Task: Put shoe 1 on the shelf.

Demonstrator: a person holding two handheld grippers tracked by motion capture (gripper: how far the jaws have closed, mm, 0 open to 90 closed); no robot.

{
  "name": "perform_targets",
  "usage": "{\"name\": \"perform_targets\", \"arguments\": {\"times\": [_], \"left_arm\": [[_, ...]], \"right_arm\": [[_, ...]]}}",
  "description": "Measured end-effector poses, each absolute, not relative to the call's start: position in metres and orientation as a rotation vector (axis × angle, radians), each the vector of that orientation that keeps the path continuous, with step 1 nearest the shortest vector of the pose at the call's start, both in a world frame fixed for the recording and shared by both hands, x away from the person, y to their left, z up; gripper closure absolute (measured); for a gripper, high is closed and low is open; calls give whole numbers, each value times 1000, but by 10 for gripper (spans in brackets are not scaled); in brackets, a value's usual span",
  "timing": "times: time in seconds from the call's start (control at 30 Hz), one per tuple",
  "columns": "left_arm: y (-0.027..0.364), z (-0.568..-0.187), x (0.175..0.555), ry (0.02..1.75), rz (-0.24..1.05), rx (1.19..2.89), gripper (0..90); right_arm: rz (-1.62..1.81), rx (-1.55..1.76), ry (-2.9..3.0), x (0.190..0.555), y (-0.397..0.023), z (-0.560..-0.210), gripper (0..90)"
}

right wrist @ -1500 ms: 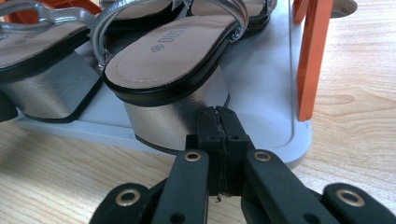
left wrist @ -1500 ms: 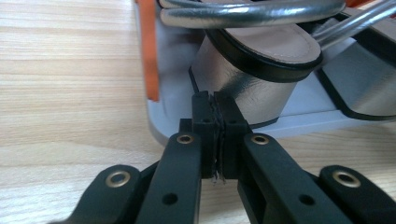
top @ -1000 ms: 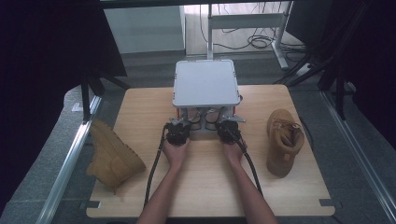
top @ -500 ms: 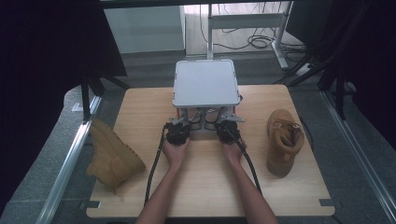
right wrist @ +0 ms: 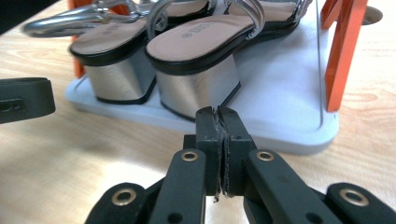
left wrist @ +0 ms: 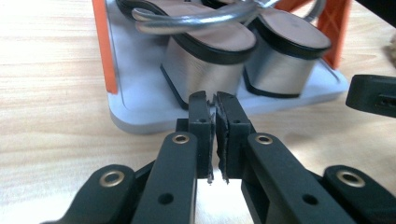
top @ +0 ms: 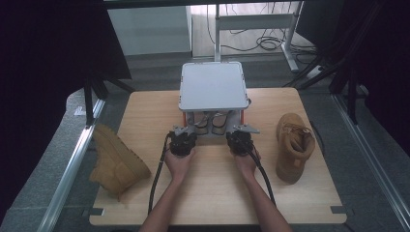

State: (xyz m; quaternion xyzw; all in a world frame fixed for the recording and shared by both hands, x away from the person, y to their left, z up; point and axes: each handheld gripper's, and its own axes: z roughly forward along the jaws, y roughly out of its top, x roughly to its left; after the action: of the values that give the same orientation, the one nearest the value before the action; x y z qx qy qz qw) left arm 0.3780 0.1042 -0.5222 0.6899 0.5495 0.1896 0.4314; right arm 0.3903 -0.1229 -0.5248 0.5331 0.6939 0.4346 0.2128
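I have both tongs parked at the near edge of the small grey rack (top: 212, 87) in the middle of the wooden table (top: 145, 111). My left gripper (left wrist: 212, 100) has its jaws pressed together with nothing between them, and its tips sit just short of the rack's lower shelf (left wrist: 140, 107). Straight ahead of them stands the block heel of one silver sandal (left wrist: 205, 65); the other silver sandal (left wrist: 280, 60) stands just beside it. My right gripper (right wrist: 217, 114) is likewise closed and empty, its tips almost at the shelf edge, directly before a sandal heel. On the table, one tan boot (top: 294, 145) stands to my right, and another tan boot (top: 116, 162) lies at the left edge.
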Motion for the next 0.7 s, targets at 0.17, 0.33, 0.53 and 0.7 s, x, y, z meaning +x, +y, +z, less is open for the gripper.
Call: {"name": "perform_targets", "arguments": {"times": [0.17,0.33,0.53,0.7], "left_arm": [[109,-522,365,1359,465,1736,833],[117,-520,349,1341,457,1748,821],[125,-516,327,1307,452,1757,796],[128,-518,306,1263,401,1828,769]], "right_arm": [[1235,1482,1929,376,-133,-521,869],[1258,1468,1948,362,-142,-519,860],[1275,1458,1974,343,-152,-520,848],[1285,1432,2027,324,-156,-524,824]]}}
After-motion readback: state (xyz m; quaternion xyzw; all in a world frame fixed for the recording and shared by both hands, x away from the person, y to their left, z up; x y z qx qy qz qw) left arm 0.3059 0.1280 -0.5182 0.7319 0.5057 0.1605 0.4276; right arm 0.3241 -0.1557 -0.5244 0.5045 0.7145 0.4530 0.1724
